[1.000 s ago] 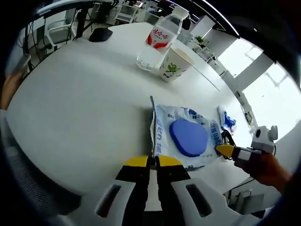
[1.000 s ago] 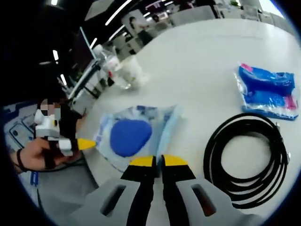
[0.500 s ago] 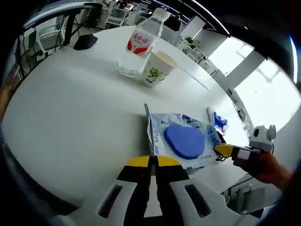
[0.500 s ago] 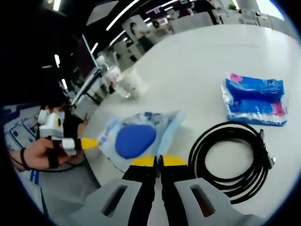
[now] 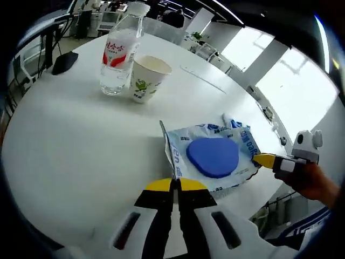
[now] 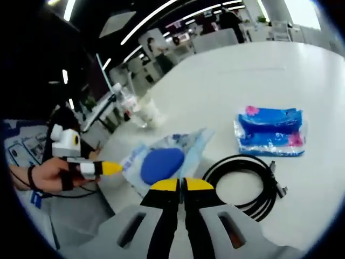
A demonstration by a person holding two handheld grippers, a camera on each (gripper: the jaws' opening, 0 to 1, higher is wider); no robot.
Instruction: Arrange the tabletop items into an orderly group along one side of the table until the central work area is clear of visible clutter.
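Observation:
A flat pack of wet wipes (image 5: 213,156) with a round blue lid is held between both grippers just above the white table (image 5: 81,140). My left gripper (image 5: 176,182) is shut on its near edge. My right gripper (image 5: 264,160), held by a hand, comes in from the right and pinches the opposite edge. In the right gripper view the wipes pack (image 6: 161,162) lies ahead of my right gripper (image 6: 181,184), which is shut on its edge, and my left gripper (image 6: 110,168) grips its far side.
A water bottle (image 5: 119,51) and a paper cup (image 5: 146,78) stand together at the far left, with a black mouse (image 5: 64,62) beyond them. A blue tissue pack (image 6: 271,131) and a coiled black cable (image 6: 242,181) lie to the right of the wipes.
Both hands have swung with the wipes pack still held between them. Bottle and cup now sit further left in the left gripper view; cable and tissue pack look smaller in the right gripper view.

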